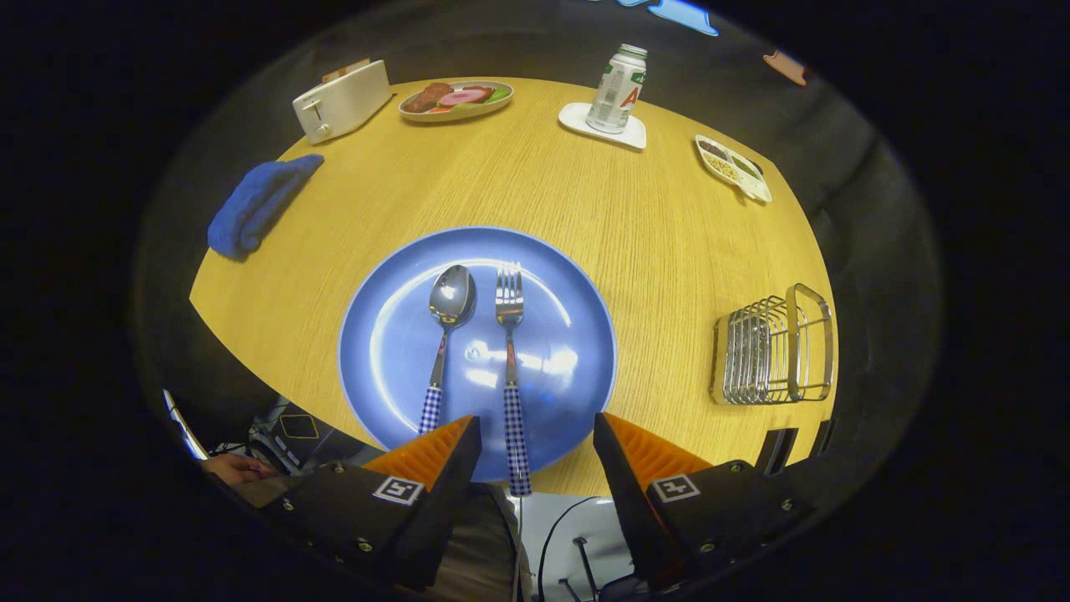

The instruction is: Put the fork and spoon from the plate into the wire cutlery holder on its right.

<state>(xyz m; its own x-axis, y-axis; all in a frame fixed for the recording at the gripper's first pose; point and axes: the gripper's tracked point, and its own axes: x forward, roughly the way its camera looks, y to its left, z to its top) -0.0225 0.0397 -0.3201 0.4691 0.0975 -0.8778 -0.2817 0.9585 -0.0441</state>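
A hand-held gripper (537,435) hovers above the near rim of a blue plate (393,351), its two fingers spread wide and gripping nothing. On the plate lie a spoon (445,334) and a fork (511,359), side by side and apart, heads pointing away from the gripper, checked handles toward it. The fork's handle runs back between the fingers and overhangs the plate's near edge; the spoon's handle ends just beside the left finger.

The plate sits on a round wooden table (635,242). To the plate's right, well apart from it and near the table's edge, stands the wire cutlery holder (773,347), with bare tabletop between the two.

Farther across the table, beyond the plate, a white toaster (341,100) stands at the far left, with a dish of food (456,99) just beside it. A can (618,89) stands upright on a white coaster (603,127) toward the far side, and a small divided dish (734,167) lies to its right. A folded blue cloth (257,203) rests near the left edge.

Below the table's near edge, beside the left finger, a person's hand (234,468) shows.
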